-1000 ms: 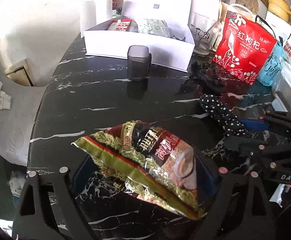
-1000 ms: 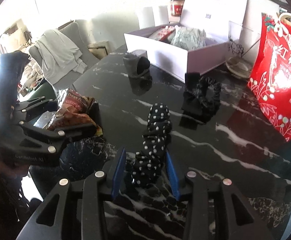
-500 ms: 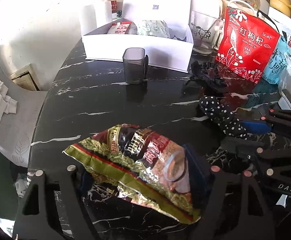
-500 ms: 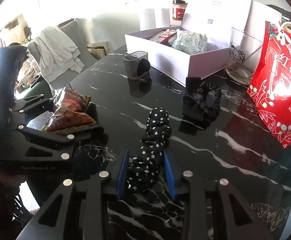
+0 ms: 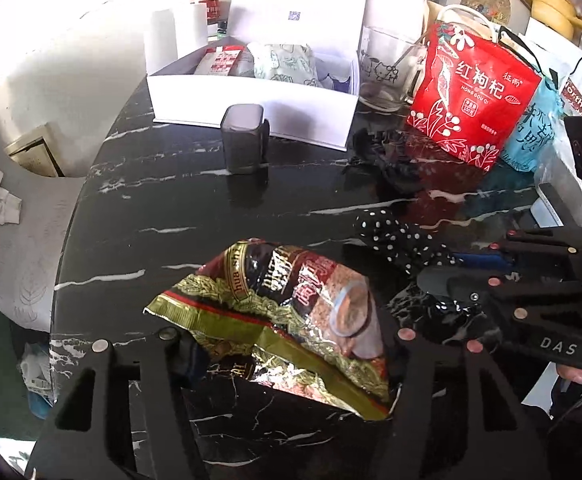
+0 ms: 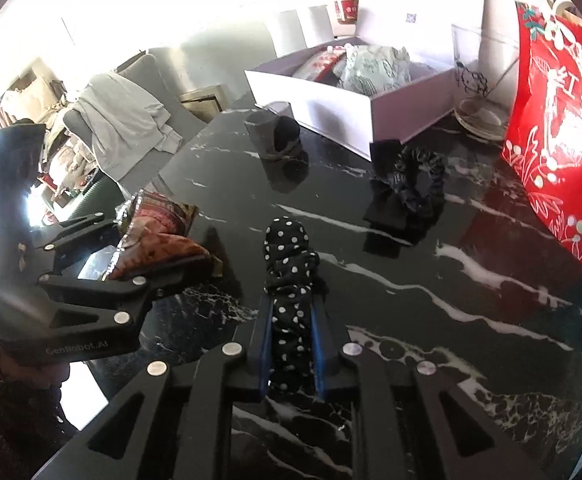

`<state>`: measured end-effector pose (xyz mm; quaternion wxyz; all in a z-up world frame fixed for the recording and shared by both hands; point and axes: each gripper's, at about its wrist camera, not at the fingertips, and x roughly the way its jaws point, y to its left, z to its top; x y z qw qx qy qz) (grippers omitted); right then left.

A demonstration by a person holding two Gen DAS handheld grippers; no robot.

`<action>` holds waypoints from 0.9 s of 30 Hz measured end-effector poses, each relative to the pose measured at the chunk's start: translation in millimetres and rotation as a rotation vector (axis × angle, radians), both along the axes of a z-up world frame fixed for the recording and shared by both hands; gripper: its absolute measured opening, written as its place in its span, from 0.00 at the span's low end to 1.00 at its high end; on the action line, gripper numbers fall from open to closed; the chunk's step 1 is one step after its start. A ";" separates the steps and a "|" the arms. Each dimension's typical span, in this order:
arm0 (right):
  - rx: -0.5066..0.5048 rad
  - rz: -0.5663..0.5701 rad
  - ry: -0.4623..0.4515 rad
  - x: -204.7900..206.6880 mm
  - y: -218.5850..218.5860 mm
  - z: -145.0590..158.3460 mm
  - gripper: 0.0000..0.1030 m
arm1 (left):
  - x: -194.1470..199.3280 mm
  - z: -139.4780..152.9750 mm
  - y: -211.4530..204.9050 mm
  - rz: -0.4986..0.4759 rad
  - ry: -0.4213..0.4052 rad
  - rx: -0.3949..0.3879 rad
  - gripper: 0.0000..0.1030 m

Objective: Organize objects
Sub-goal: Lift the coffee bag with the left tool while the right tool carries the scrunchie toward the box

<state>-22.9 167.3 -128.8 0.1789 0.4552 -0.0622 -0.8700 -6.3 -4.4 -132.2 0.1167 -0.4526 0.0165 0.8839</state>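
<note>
My left gripper (image 5: 287, 356) is shut on a red and gold foil snack packet (image 5: 287, 312) and holds it just above the black marble table (image 5: 163, 208). My right gripper (image 6: 291, 320) is shut on a black polka-dot scrunchie (image 6: 289, 272), which also shows in the left wrist view (image 5: 399, 240). An open white box (image 5: 251, 104) with packets inside stands at the table's far side; it also shows in the right wrist view (image 6: 331, 104). A black scrunchie (image 6: 411, 184) lies on the table in front of the box.
A dark grey cup (image 5: 243, 144) stands in front of the box. A red gift bag (image 5: 471, 92), a blue bag (image 5: 535, 136) and a glass cup (image 5: 383, 76) stand at the right. A chair with grey cloth (image 6: 123, 124) is beyond the table's left edge.
Both grippers have closed tighter on their items. The left gripper has lifted the snack packet and drawn it back. The right gripper's pads now squeeze the polka-dot scrunchie.
</note>
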 end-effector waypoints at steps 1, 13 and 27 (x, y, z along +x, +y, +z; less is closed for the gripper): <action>-0.004 0.002 0.009 0.9 0.4 4.2 0.15 | 0.4 2.7 0.7 0.000 0.007 -0.006 0.57; 0.003 0.001 0.079 6.3 2.7 46.1 0.15 | 1.3 52.2 2.3 -0.021 0.074 -0.018 0.57; 0.031 -0.044 0.131 4.2 16.9 79.1 0.15 | -10.9 90.3 8.5 -0.034 0.111 -0.011 0.57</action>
